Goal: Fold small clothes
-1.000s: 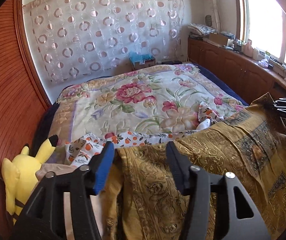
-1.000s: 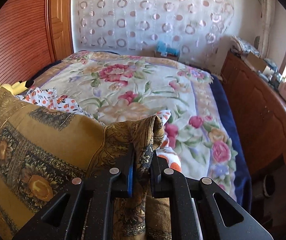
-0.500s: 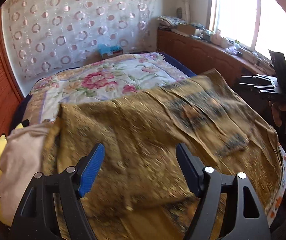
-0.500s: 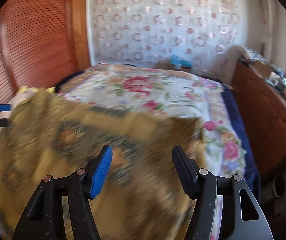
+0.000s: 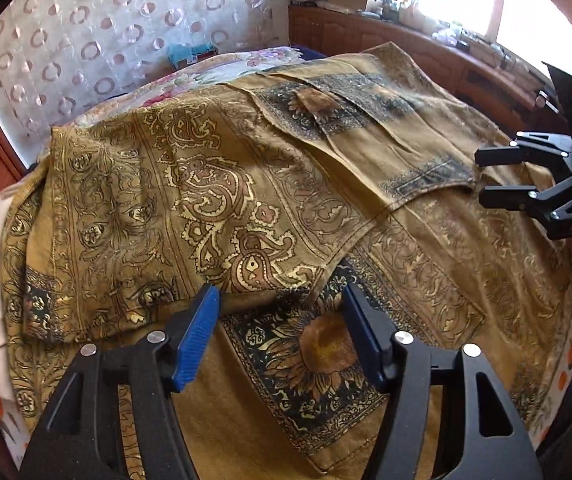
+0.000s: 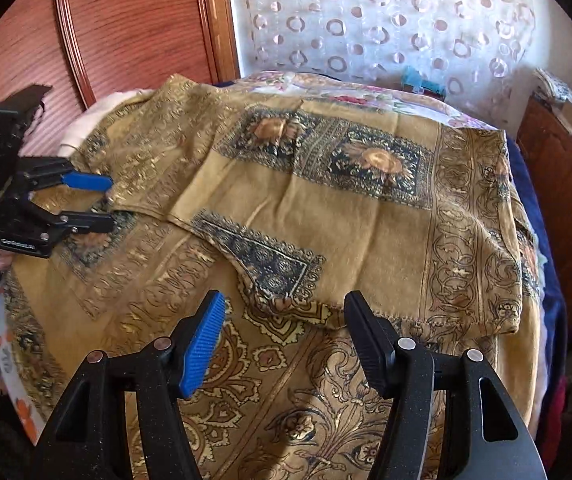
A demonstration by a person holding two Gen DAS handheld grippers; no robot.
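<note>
Left wrist view: left gripper (image 5: 280,330) closing, nothing clamped; right gripper (image 6: 282,338) released. Folded flap of golden cloth (image 5: 326,184) lies uneven; a careless regrasp may drag it askew.

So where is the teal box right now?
The teal box sits beyond the bed's far edge, against the circle-patterned curtain; the right wrist view shows it upper right, behind the golden garment.
</note>
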